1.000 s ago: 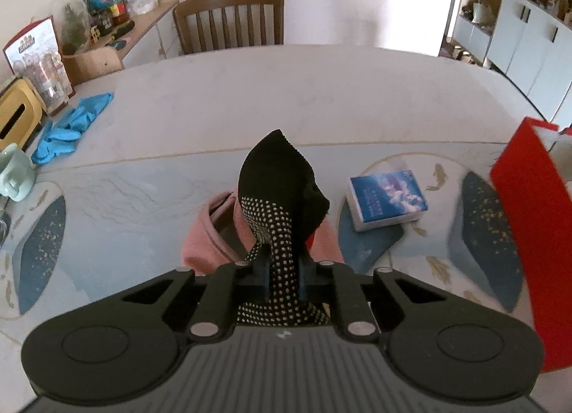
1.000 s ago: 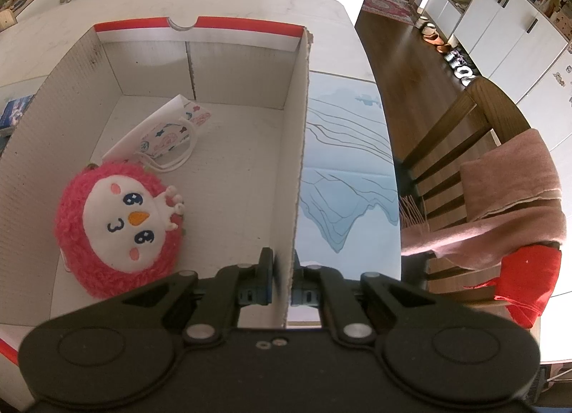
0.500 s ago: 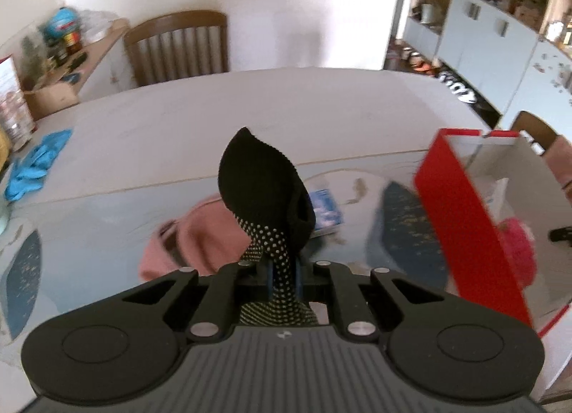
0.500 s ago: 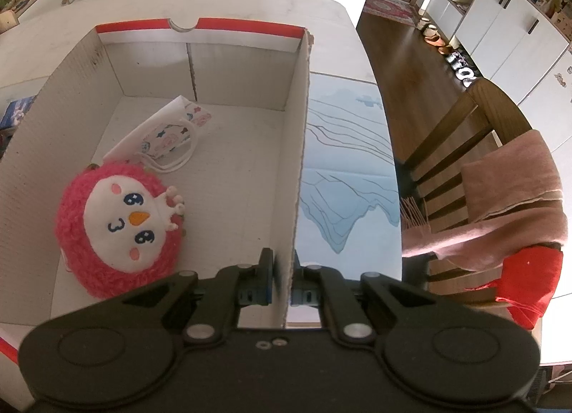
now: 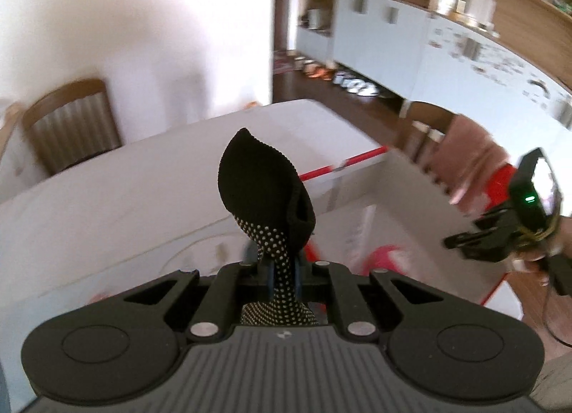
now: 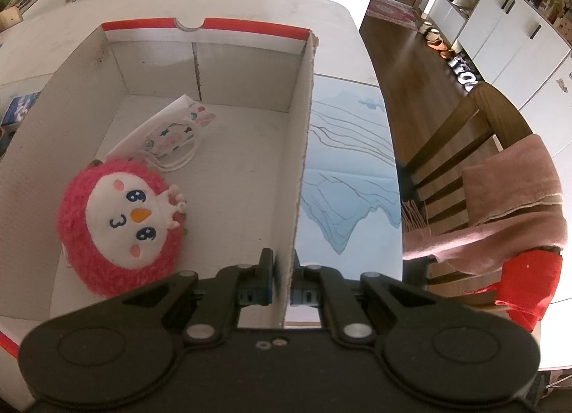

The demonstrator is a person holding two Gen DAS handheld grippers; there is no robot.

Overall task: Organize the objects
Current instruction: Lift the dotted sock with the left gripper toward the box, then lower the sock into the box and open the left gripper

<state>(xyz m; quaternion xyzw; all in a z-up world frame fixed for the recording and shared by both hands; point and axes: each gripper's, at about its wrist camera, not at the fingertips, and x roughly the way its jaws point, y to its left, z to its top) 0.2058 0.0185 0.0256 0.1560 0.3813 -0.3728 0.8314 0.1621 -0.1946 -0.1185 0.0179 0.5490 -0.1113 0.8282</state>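
Carrying sock (image 5: 266,205) upright, pinched in left gripper (image 5: 282,270) | box (image 6: 300,148) lies ahead-right of it, open top up | right gripper (image 6: 282,282) clamps box's right wall, steadying | plush (image 6: 121,223) and pouch (image 6: 171,137) inside | left is the delivering hand

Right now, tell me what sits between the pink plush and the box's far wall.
In the right wrist view, a patterned face mask lies on the box floor between the pink plush and the far wall; beyond the mask the floor is bare.
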